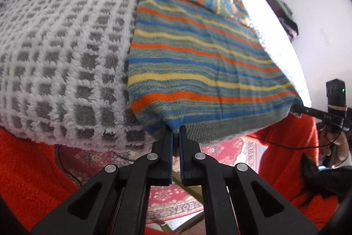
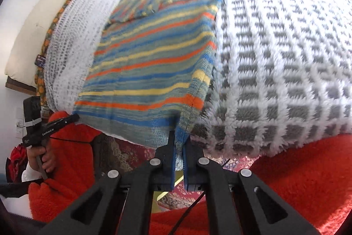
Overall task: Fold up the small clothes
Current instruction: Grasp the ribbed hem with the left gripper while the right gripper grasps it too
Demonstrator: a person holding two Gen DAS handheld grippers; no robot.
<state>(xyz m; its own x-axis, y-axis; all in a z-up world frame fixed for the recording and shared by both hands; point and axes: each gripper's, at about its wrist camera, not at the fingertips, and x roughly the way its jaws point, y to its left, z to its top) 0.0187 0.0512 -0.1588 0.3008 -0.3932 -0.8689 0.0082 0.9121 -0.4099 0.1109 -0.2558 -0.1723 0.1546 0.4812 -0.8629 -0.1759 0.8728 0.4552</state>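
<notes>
Black jaws of the left gripper (image 1: 175, 128) clamp one near corner of a striped knit garment (image 1: 198, 58), while the right gripper (image 2: 179, 136) pinches the other near corner. Between them, its hem hangs just past the edge of a grey-and-white checked fleece blanket (image 1: 66, 47).

"GenRobot.AI" printed on left tool (image 2: 76, 117) body
</notes>
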